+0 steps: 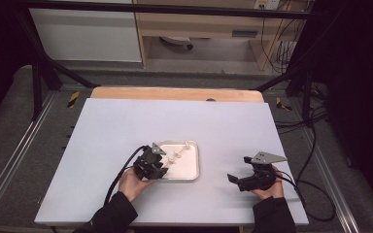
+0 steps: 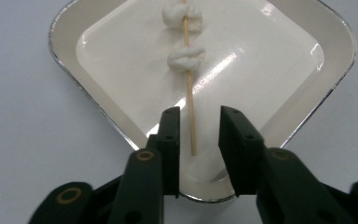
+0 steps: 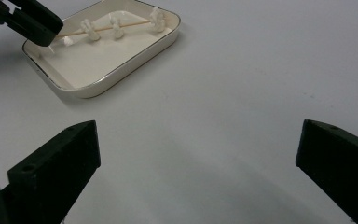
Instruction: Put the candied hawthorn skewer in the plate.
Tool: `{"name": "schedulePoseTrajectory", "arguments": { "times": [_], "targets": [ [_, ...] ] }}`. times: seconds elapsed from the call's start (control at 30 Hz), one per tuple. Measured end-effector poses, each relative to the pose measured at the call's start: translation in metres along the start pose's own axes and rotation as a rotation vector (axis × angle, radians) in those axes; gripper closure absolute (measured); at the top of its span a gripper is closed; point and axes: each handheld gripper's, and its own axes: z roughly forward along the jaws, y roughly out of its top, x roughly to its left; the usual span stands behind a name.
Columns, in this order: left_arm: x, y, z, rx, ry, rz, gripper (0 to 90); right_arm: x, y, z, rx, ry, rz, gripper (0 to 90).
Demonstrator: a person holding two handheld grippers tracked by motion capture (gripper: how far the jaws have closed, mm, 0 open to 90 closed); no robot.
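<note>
- Nearest to me in the high view: my two dark sleeves coming in from the bottom edge, one hand on each tool.
- Left gripper [image 1: 159, 170] sits at the near left corner of the tray [image 1: 194, 170], pointing in over the rim.
- In the left gripper view, the left gripper [image 2: 199, 133] has its jaws a little apart, with the skewer [image 2: 189, 100] running up between them. There is a visible gap between the stick and the right pad; the stick is very close to the left pad, and I cannot tell whether they touch. So not clamped — the skewer lies loose between the jaws.
- The skewer's bare end lies at the near corner of the tray, the rest reaching away across the white floor of the tray [image 2: 121, 56].
- White dough-like lumps [image 2: 186, 57] are threaded on the stick; from the right gripper view I count three on the skewer [image 3: 107, 28], spaced apart along it.
- Right gripper [image 1: 239, 169] rests on the table [image 1: 126, 126] to the right of the tray, well apart from it.
- Right gripper view: the right gripper [image 3: 198, 154] has its jaws wide apart — bare tabletop between them.
- The tray [image 3: 121, 70] lies ahead and to the left in that view, with the tip of the left gripper [image 3: 28, 21] over its far left corner.
</note>
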Motion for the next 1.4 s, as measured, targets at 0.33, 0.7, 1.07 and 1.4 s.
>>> {"name": "schedulePoseTrajectory", "arguments": {
  "times": [0.33,0.7,1.07,1.4],
  "targets": [
    [0.015,-0.013,-0.022,-0.101,0.023,-0.016,30.5,-0.001,0.000,0.000,0.010,-0.005,0.003,0.3],
    [0.041,-0.047,-0.049,-0.199,0.042,-0.054,12.5,-0.001,0.000,-0.001,0.013,-0.006,0.014,0.2],
    [0.061,-0.094,-0.061,-0.248,0.057,-0.064,11.8,-0.001,-0.001,0.001,0.035,0.003,0.016,0.3],
    [0.068,-0.118,-0.058,-0.250,0.060,-0.059,12.0,0.001,-0.002,0.002,0.046,0.010,0.017,0.2]
  ]
}}
